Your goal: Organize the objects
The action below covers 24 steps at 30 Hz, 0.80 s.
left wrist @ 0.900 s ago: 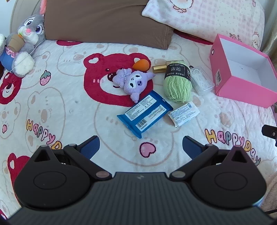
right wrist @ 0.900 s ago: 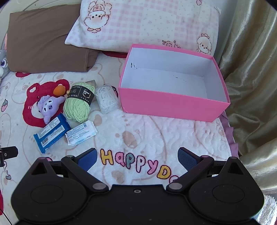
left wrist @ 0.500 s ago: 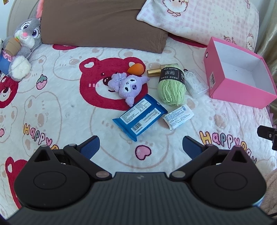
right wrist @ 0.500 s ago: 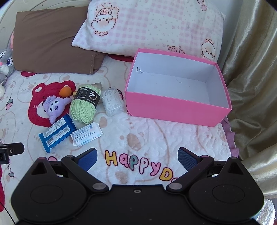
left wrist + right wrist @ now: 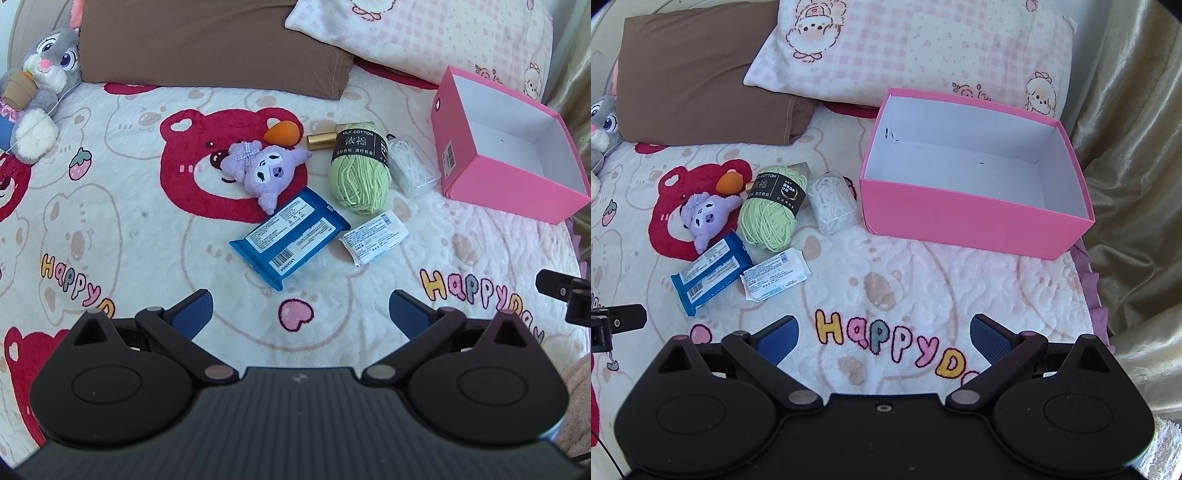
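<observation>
Toward the right side of the bed [image 5: 923, 266], hard by the curtain edge, sits the pink box [image 5: 964, 221], open-topped and empty, white inside. Both tools hang above the printed bedspread with nothing in them: the left tool [image 5: 300, 314] has its blue pads spread wide, and the right tool [image 5: 883, 334] is just as wide, over the "Happy Day" lettering.

The clutter lies bunched in the middle of the bed, left of the box. Blue wipes pack [image 5: 290, 240] nearest the foot edge, white tissue packet [image 5: 375, 236] just beside it, green yarn ball [image 5: 360, 173] behind, clear plastic case [image 5: 413, 170] between yarn and box. The purple plush [image 5: 264, 170] lies touching the blue pack's far corner, with an orange sponge [image 5: 280, 133] and a gold tube [image 5: 321, 141] tucked behind it.

So where might this slip? The bedding is soft, so a flat packet pressed from above could sink and let the pads close on quilt instead of wrapper. The things are crowded: going for the yarn risks nudging the clear case or rolling the gold tube away. Yarn is loose too, and a strand could snag a pad. That box is light card on a springy surface near the bed's edge; a bump on its wall could shove or tip it.
</observation>
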### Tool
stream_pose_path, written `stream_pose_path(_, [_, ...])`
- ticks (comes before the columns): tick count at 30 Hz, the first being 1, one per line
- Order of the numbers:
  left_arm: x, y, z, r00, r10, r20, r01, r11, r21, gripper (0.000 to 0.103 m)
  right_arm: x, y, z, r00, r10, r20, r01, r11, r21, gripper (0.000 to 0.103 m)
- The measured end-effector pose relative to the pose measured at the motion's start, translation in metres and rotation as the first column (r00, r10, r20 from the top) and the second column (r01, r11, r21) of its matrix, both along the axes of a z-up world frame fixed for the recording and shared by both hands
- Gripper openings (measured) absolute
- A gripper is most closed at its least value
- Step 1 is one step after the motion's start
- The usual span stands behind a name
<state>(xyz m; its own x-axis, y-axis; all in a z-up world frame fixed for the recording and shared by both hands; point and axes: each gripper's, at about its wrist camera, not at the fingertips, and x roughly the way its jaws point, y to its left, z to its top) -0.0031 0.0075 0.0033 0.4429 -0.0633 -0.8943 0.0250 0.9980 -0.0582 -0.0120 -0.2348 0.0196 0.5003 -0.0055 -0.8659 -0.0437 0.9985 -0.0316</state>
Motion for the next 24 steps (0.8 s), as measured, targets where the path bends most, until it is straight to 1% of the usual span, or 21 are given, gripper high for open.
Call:
stream_pose_path(4, [0.0018, 0.0016, -0.0041, 1.000, 0.015, -0.010, -0.015, 1.000, 0.004, 0.103, 0.0003, -0.0005, 0.0021, 1.000, -0.005, 0.017, 0.006, 1.000, -0.023, 0.101])
stream_pose_path(8, [0.0022, 0.0046, -0.0082, 0.999, 0.025, -0.022, -0.025, 1.000, -0.001, 0.103, 0.0019, -0.0016, 0.0006, 1.000, -0.006, 0.010, 0.006, 1.000, -0.022, 0.101])
stream_pose_path(24, [0.0009, 0.0046, -0.0097, 0.999, 0.023, -0.026, -0.023, 1.000, 0.000, 0.103, 0.0015, -0.0017, -0.0029, 1.000, -0.008, -0.005, 0.008, 1.000, -0.025, 0.101])
